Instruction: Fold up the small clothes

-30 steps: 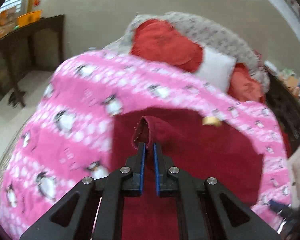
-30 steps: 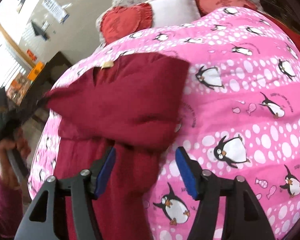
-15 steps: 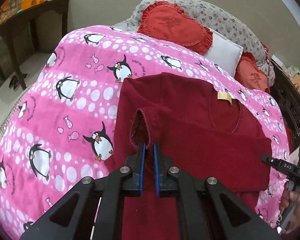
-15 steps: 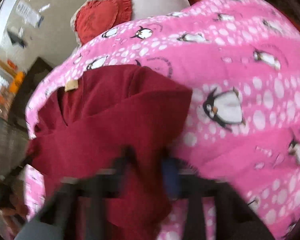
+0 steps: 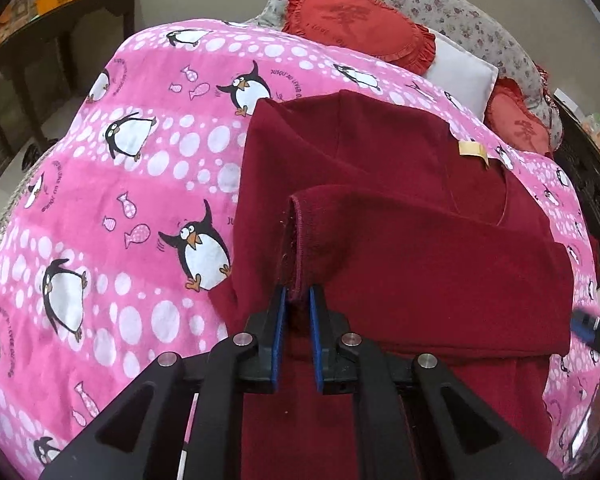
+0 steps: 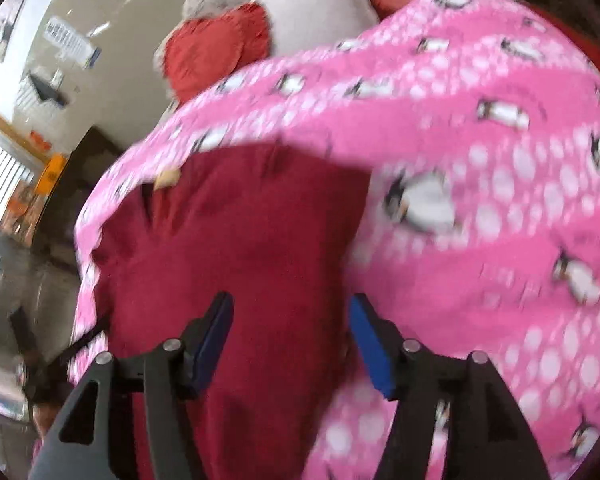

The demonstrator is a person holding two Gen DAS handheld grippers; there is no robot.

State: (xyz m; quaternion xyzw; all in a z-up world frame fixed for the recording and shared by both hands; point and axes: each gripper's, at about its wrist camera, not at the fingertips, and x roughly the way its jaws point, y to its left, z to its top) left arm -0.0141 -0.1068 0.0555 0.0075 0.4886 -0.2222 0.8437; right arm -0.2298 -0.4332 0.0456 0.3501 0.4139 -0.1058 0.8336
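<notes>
A dark red long-sleeved top [image 5: 380, 184] lies on a pink penguin blanket [image 5: 140, 184], with a tan neck label [image 5: 473, 148]. One sleeve [image 5: 420, 264] is folded across the body. My left gripper [image 5: 297, 300] is shut on the sleeve cuff [image 5: 300, 240], low over the top. My right gripper [image 6: 290, 320] is open and empty above the right edge of the top [image 6: 236, 240]; its view is blurred. Its blue tip shows in the left wrist view [image 5: 584, 326].
Red heart cushions [image 5: 356, 20], a white pillow [image 5: 460, 76] and a floral pillow [image 5: 460, 12] lie at the head of the bed. A dark wooden table [image 5: 60, 20] stands at the far left. The blanket [image 6: 500, 200] spreads to the right.
My left gripper has carried the cuff across the top and lowered, so the sleeve now lies folded over the body. My right gripper has opened and pulled back from the cloth.
</notes>
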